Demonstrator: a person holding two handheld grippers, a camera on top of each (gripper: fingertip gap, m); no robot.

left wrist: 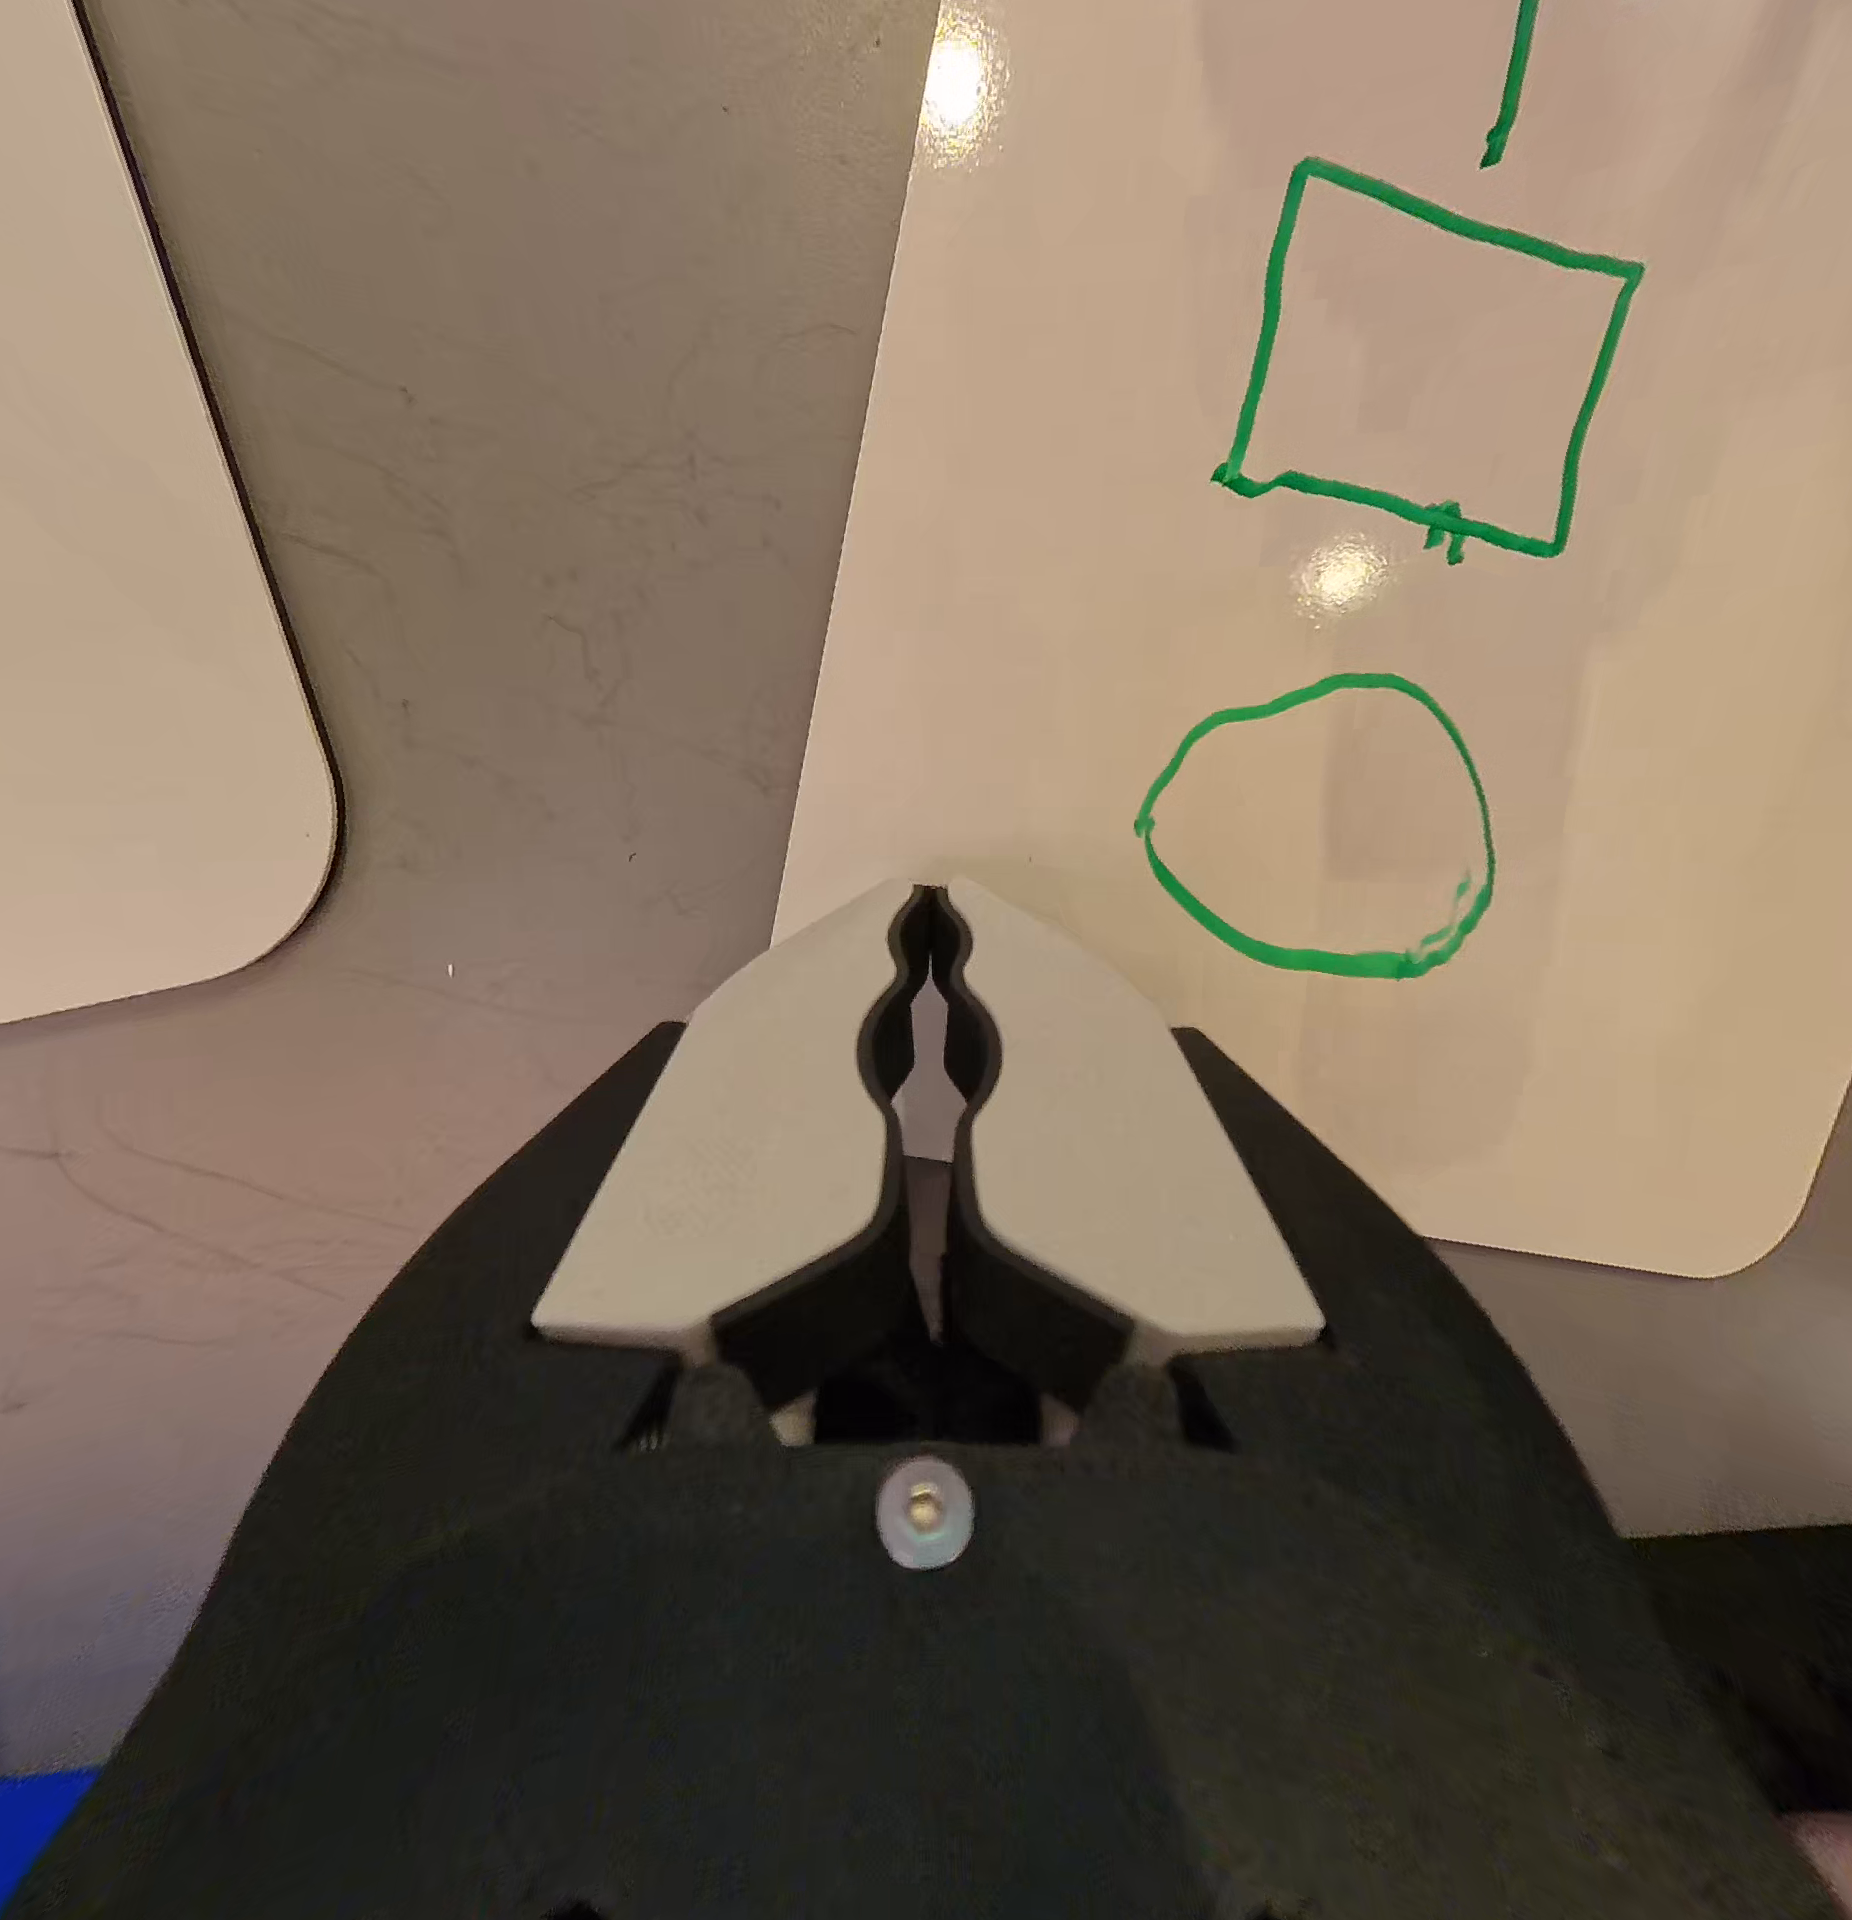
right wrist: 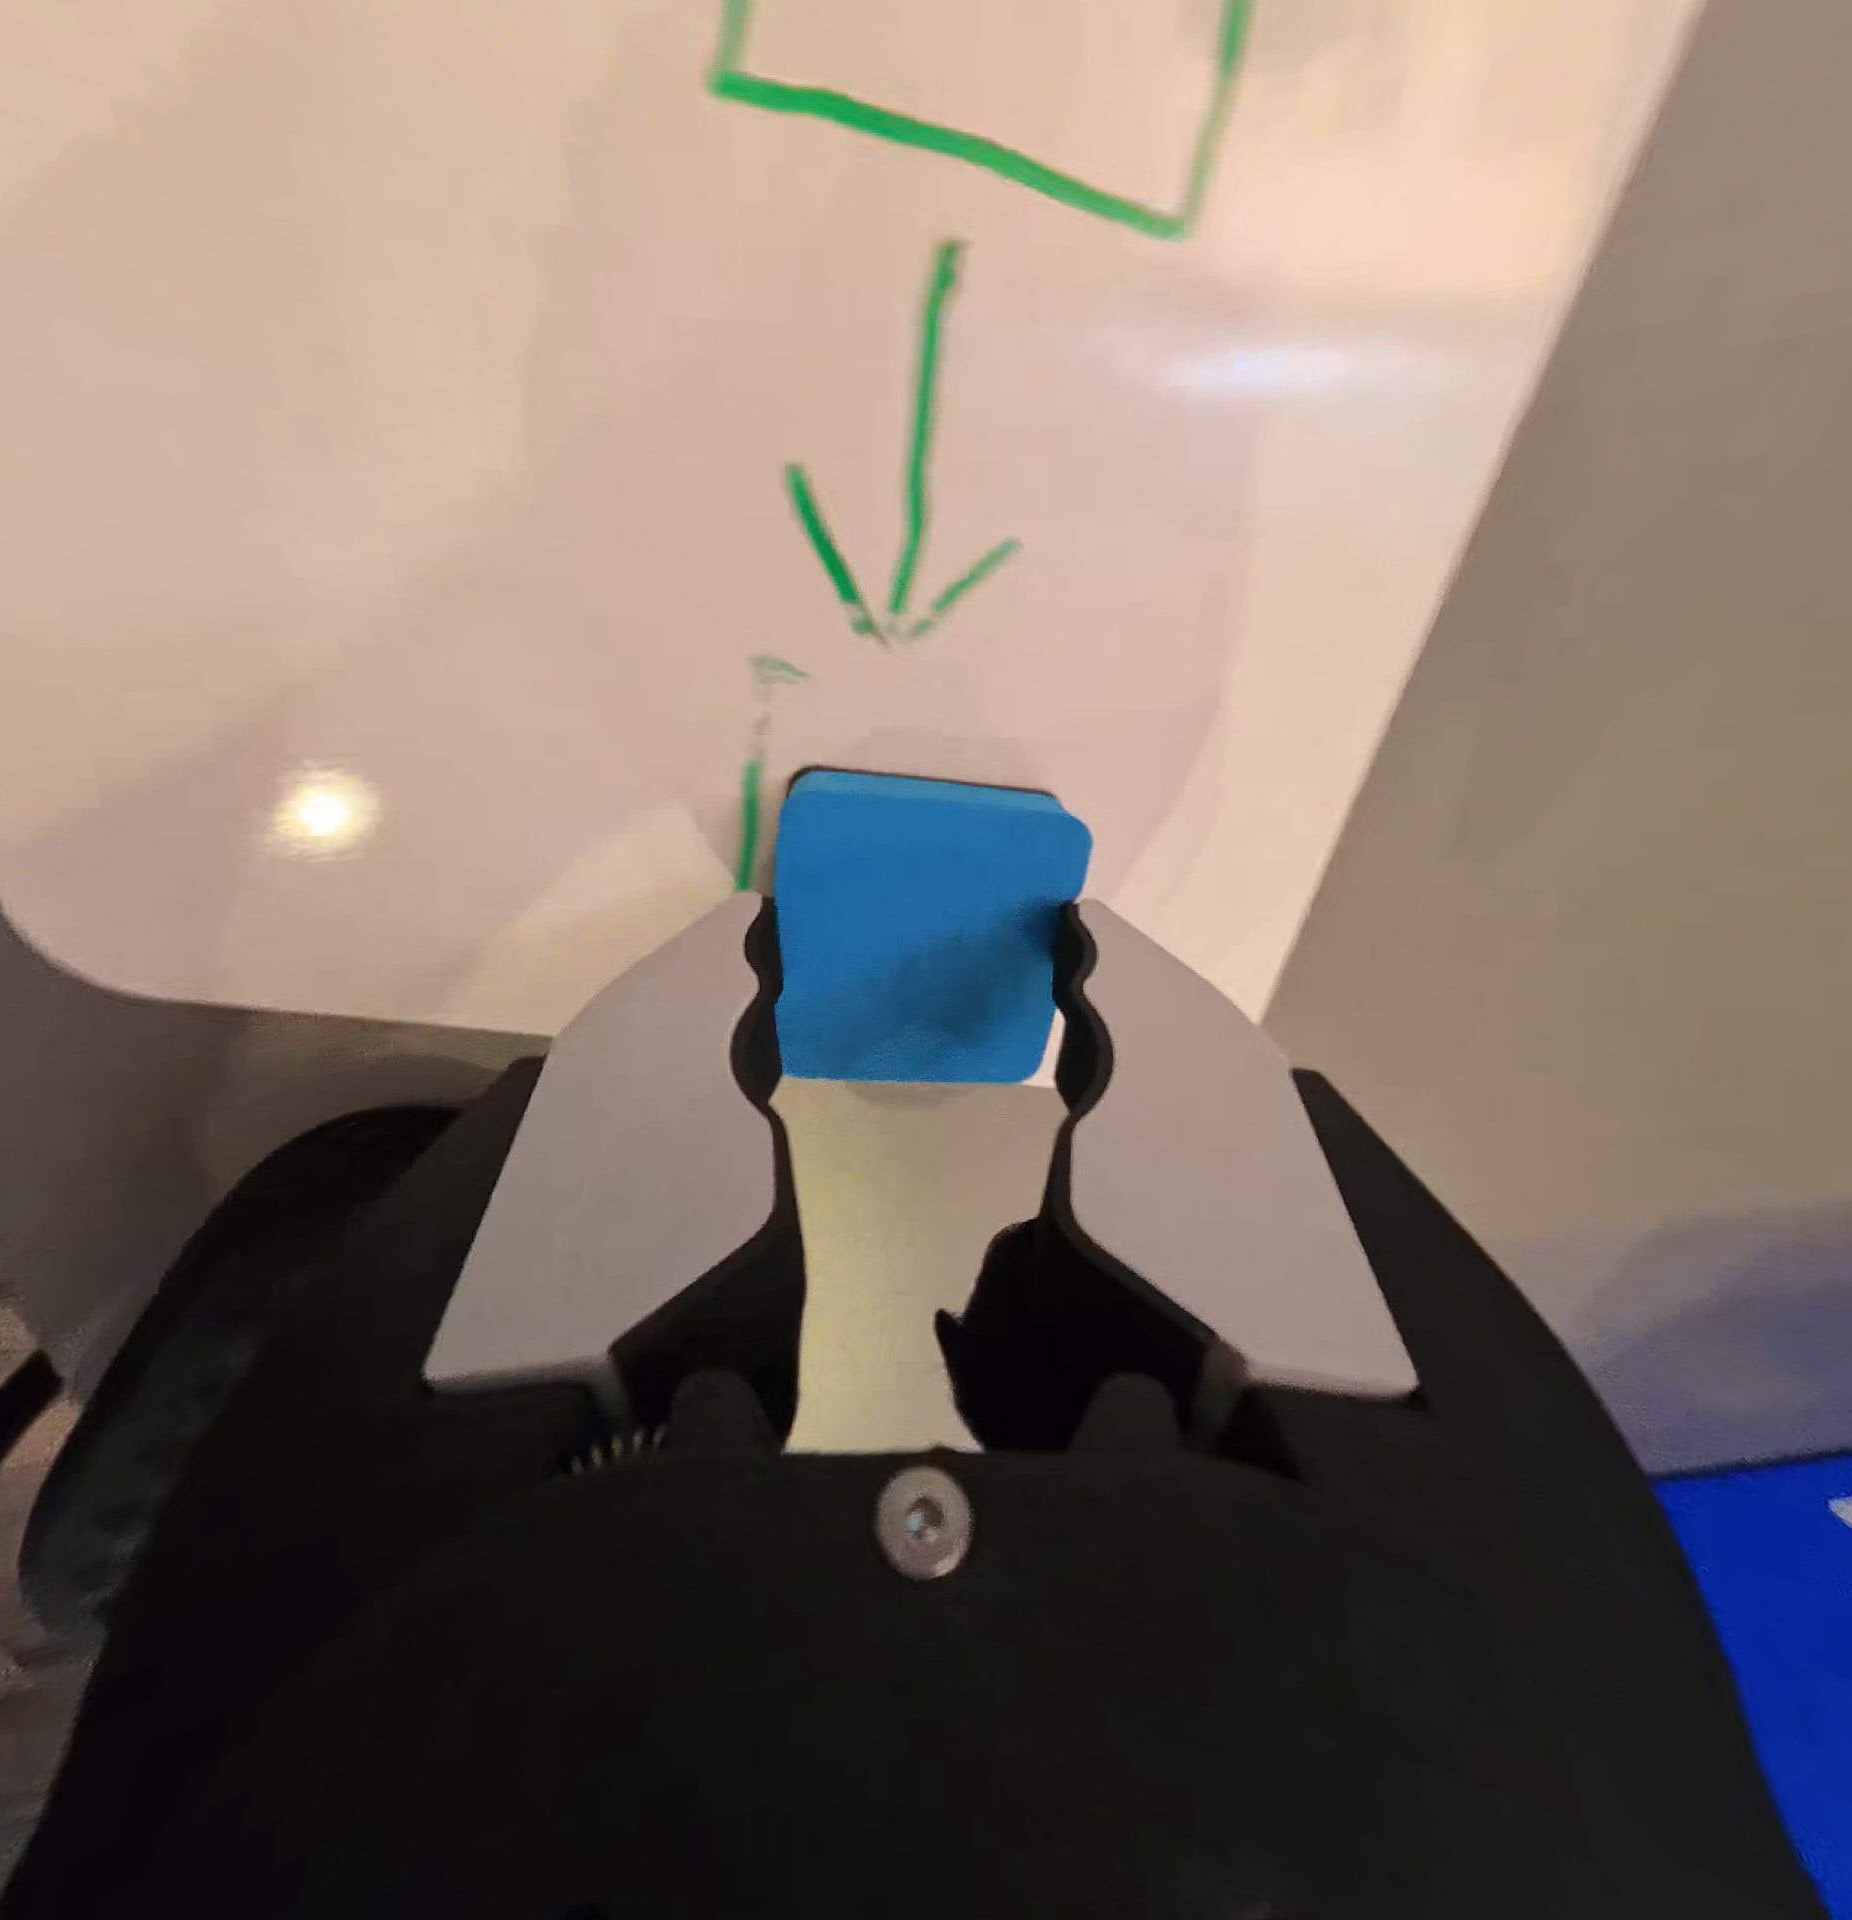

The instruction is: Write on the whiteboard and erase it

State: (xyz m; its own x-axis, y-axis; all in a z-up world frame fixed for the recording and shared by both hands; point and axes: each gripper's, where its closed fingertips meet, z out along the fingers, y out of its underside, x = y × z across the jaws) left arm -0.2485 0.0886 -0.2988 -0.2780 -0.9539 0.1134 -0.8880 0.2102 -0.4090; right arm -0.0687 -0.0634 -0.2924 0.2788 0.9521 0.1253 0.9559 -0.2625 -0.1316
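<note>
The right gripper (right wrist: 917, 914) holds a blue eraser (right wrist: 927, 935), a rounded foam block with a dark underside; the two black wavy pads (right wrist: 761, 987) press against its left and right sides, and its far end sticks out past the fingertips. The eraser lies flat against the whiteboard (right wrist: 382, 416), whose glossy white face fills most of the right wrist view. Directly at the eraser's 12 o'clock a green arrow (right wrist: 917, 457) points down toward it, the arrowhead partly smudged. At about 11 o'clock, just beside the eraser's left edge, a thin green line (right wrist: 747, 821) runs upward and fades into a faint smear. Farther up, at 12 o'clock, the lower part of a green square (right wrist: 963, 135) is cut off by the frame edge. This view is slightly blurred.

The left gripper (left wrist: 932, 891) has its jaws closed, tips meeting with nothing between them. It sits over the lower left part of the whiteboard (left wrist: 1057, 520), close to the board's left edge. A green circle (left wrist: 1317, 826) is drawn at its 2 o'clock and the green square (left wrist: 1421, 364) at 1 o'clock, both intact. At 10 o'clock, across a strip of grey tabletop (left wrist: 537, 468), lies a second white board (left wrist: 101, 623) with a rounded corner.
</note>
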